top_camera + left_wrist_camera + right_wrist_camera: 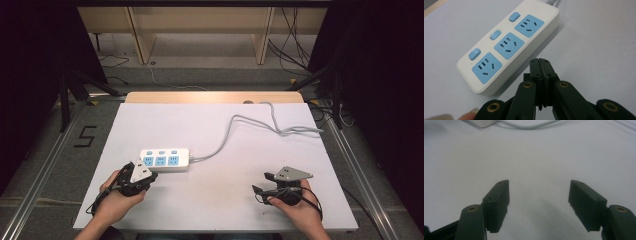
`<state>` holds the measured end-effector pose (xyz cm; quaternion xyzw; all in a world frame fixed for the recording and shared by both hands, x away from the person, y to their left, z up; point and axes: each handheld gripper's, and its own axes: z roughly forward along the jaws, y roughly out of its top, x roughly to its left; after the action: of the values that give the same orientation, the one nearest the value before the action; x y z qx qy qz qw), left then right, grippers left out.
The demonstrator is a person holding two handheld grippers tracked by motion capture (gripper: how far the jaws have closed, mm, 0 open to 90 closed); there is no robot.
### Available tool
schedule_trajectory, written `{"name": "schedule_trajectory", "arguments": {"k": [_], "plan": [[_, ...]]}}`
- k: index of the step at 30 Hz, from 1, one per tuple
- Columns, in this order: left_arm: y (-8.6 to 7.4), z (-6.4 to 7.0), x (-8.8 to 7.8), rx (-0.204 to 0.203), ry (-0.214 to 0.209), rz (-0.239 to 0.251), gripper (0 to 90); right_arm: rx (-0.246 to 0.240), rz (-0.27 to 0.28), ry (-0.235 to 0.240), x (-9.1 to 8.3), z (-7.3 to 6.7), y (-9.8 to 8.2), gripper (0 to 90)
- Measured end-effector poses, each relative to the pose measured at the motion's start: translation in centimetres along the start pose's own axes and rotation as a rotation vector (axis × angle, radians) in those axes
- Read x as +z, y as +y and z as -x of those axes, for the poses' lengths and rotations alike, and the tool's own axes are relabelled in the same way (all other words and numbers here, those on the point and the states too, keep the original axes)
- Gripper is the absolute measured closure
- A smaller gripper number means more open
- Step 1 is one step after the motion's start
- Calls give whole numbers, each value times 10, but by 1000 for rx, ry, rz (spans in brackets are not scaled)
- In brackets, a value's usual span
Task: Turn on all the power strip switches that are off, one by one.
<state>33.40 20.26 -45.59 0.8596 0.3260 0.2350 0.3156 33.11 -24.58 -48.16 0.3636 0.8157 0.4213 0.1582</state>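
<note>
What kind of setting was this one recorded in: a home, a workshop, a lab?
Most likely a lab recording station. A white table stands between black curtains and metal frame rails, loose cables run over the floor, and the power strip lies staged alone.

So the power strip (165, 160) sits on the table (225, 210), left gripper (148, 176) just in front of its left end, right gripper (261, 184) well off to its right, cable (235, 125) running off behind and right of it.
</note>
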Motion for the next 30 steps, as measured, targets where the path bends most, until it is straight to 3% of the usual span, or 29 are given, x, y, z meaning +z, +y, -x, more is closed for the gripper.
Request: {"name": "schedule_trajectory", "arguments": {"k": [9, 30], "plan": [[5, -1, 1, -1, 9, 14, 891, 0, 1, -1, 0, 0, 0, 343], [22, -2, 10, -28, 4, -8, 892, 2, 3, -2, 0, -1, 0, 343]]}}
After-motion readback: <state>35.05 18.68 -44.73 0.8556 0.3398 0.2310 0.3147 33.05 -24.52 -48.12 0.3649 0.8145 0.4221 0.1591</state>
